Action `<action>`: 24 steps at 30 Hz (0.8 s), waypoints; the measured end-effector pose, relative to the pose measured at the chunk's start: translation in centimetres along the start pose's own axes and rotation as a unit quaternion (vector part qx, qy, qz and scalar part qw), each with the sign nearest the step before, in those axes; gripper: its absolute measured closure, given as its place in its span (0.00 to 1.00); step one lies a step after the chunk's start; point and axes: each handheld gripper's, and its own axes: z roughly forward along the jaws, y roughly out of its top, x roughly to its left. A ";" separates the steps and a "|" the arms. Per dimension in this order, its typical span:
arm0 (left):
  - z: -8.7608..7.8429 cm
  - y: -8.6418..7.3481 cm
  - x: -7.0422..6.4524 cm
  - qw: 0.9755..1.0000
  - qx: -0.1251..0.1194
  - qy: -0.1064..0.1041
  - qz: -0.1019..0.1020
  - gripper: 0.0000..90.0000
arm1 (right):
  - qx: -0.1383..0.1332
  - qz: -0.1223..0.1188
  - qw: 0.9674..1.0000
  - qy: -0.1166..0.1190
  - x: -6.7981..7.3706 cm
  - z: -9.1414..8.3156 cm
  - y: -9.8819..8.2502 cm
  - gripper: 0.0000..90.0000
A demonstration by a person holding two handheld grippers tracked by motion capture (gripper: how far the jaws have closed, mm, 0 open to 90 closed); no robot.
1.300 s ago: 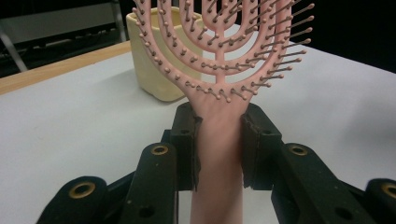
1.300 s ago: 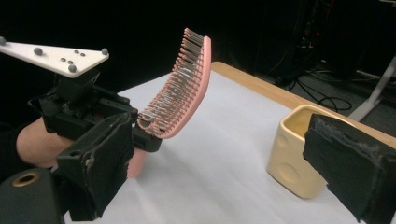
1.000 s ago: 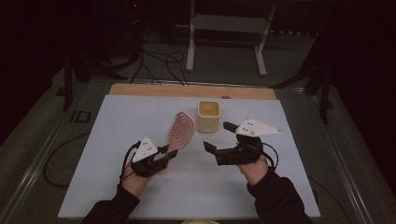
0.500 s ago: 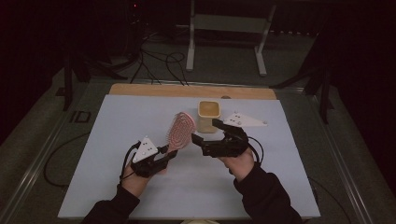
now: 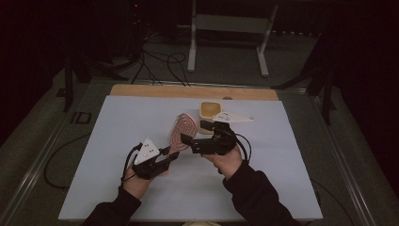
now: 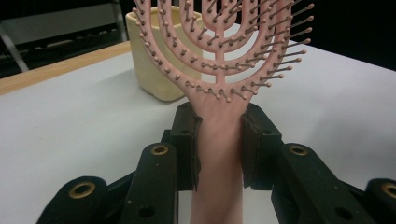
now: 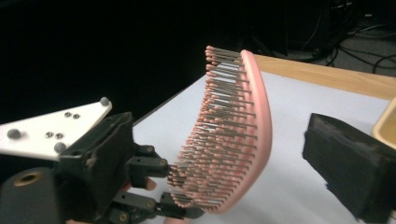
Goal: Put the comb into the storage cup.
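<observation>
A pink hairbrush [image 5: 180, 131] stands tilted up off the white tabletop [image 5: 108, 141], bristles facing right. My left gripper [image 5: 165, 159] is shut on its handle [image 6: 218, 154], with both pads [image 6: 186, 140] pressed against the sides. My right gripper [image 5: 195, 132] points left at the brush head [image 7: 247, 135] with its jaws apart. One pad [image 7: 348, 163] sits just behind the head's smooth back, not touching it. A pale yellow cup [image 5: 210, 110] stands upright right behind my right gripper. The same cup [image 6: 154, 74] shows behind the brush head.
A wooden strip [image 5: 188, 91] runs along the table's far edge. Beyond it a metal stand [image 5: 230, 28] and cables [image 5: 160, 59] lie on the floor. The person's dark-sleeved forearms [image 5: 254, 193] come in from the near edge.
My right gripper has moved left across the table, from beside the cup to the brush head. The left gripper and the brush have stayed put.
</observation>
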 end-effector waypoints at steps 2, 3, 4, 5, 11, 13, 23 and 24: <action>0.0 0.0 0.0 1.000 0.000 0.000 0.001 0.79 | -0.001 0.007 1.000 0.003 0.0 0.4 0.0 0.14; 0.1 0.0 0.0 1.000 0.001 -0.002 0.001 0.79 | 0.000 0.010 1.000 0.005 0.0 0.5 0.0 0.15; 0.1 0.0 0.0 1.000 0.001 -0.002 0.000 0.79 | 0.002 0.014 1.000 0.008 0.0 0.7 0.0 0.16; 0.1 0.0 0.0 1.000 0.001 -0.002 0.000 0.79 | 0.002 0.014 1.000 0.008 0.0 0.7 0.0 0.16; -0.1 0.0 0.0 1.000 -0.007 -0.001 -0.002 0.79 | 0.008 0.031 0.999 0.006 -0.1 1.8 -0.1 0.30; 0.0 0.0 -0.1 1.000 -0.007 -0.001 -0.002 0.79 | 0.013 0.032 0.999 0.006 -0.2 2.0 -0.2 0.33; 0.1 0.0 -0.1 1.000 -0.006 -0.004 0.003 0.79 | 0.020 0.046 0.999 0.018 -0.5 2.8 -0.7 0.51; 0.1 0.0 -0.1 1.000 -0.006 -0.004 0.002 0.79 | 0.020 0.047 0.999 0.020 -0.5 2.9 -0.8 0.52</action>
